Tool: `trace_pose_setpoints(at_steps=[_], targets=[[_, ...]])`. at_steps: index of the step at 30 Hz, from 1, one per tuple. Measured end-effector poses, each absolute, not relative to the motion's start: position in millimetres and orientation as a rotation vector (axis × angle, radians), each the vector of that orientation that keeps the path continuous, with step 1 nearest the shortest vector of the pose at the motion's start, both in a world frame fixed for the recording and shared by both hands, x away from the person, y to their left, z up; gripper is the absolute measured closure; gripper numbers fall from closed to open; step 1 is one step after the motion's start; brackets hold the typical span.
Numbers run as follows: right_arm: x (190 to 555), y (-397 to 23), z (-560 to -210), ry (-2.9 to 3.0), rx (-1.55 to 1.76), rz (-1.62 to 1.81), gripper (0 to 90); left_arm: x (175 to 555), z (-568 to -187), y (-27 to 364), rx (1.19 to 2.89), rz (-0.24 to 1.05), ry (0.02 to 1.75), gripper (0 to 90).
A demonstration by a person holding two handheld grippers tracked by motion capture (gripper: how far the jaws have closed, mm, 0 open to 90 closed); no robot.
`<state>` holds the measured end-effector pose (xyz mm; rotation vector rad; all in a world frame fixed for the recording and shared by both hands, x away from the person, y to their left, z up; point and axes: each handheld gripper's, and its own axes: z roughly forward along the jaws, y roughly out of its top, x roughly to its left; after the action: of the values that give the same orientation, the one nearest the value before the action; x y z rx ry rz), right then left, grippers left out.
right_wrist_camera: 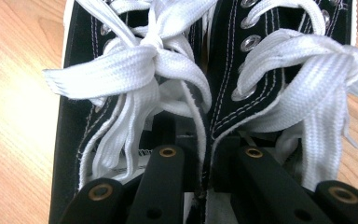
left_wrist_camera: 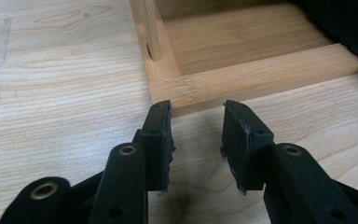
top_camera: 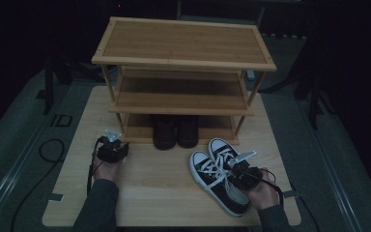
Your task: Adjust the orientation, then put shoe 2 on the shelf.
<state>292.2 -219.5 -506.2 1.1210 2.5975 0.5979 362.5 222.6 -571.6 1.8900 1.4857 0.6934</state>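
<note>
Two black canvas sneakers with white laces (top_camera: 211,180) lie side by side on the table's right front. In the right gripper view the left sneaker (right_wrist_camera: 81,51) and the right sneaker (right_wrist_camera: 227,65) touch along their inner walls. My right gripper (right_wrist_camera: 206,140) has one jaw inside each shoe opening and is shut on those two walls. From above, the right gripper (top_camera: 239,169) sits over the shoes' openings, near their heel ends. My left gripper (top_camera: 111,146) rests at the left, its jaws (left_wrist_camera: 196,112) open over bare wood, just short of the rack's bottom corner (left_wrist_camera: 177,91).
A three-tier bamboo shoe rack (top_camera: 183,44) stands at the back of the wooden table (top_camera: 159,193). A pair of dark boots (top_camera: 176,131) fills the middle of its bottom shelf. The middle shelf (top_camera: 178,99) holds nothing. A black cable (top_camera: 50,150) loops on the floor at left.
</note>
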Motion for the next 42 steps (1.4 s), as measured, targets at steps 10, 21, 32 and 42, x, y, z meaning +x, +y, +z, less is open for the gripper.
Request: trace_pose_setpoints(at_steps=[10,21,32,42], targets=[[292,-227,-504,2.642,1.012,0.596,85.4,362,-572,222,1.891,0.698,1.484,62.6],[300,-240,-502,2.713,0.909,0.644,85.5,362,-572,223,1.888,0.699,1.484,62.6],[305,-250,-496,2.743,0.788,0.642,85.6,362,-572,222,1.891,0.709,1.479,62.6],[315,-262,-480,2.734,0.725,0.692,85.6,362,-572,222,1.890,0.706,1.480,62.5]])
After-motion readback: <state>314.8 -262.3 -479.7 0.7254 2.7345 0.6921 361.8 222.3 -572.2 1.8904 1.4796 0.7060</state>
